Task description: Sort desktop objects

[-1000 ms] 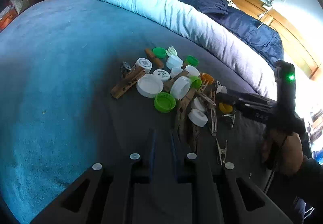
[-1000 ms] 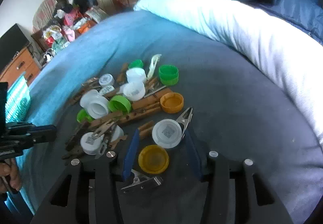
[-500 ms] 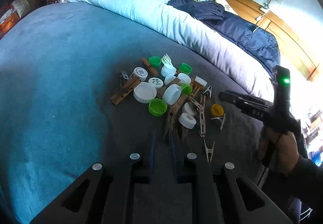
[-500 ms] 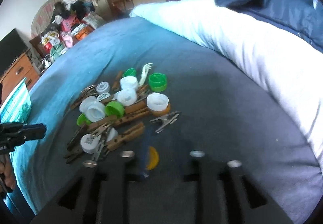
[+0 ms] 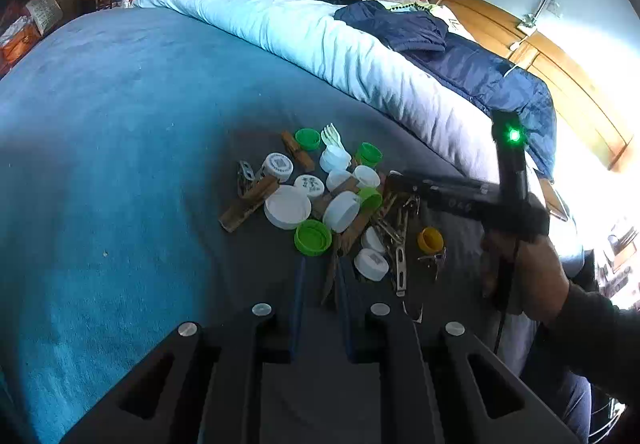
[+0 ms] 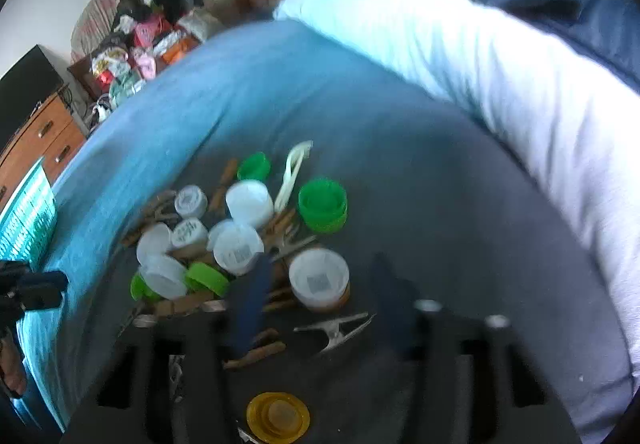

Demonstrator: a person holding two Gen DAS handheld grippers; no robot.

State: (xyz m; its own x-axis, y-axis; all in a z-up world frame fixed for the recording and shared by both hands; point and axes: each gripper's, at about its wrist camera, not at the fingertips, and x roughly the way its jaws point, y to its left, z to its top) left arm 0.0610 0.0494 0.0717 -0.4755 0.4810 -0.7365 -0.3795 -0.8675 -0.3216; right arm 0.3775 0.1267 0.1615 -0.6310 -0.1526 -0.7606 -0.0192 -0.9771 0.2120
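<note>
A jumble of bottle caps, wooden pegs and metal clips sits on a grey blanket (image 5: pixel 248 268), largely unsorted. The right gripper (image 6: pixel 320 296) hangs wide open and empty over the near edge of the pile, its fingers either side of a white cap (image 6: pixel 319 278) that rests on an orange one. A metal clip (image 6: pixel 336 328) lies just in front, and a yellow cap (image 6: pixel 278 416) lies apart from the heap, below the gripper. The left gripper (image 5: pixel 320 284) hovers low beside a green cap (image 5: pixel 313 237), jaws narrowly parted and holding nothing. Judging by the mixed heap, almost all the sorting remains: only the yellow cap and a clip or two lie separate
</note>
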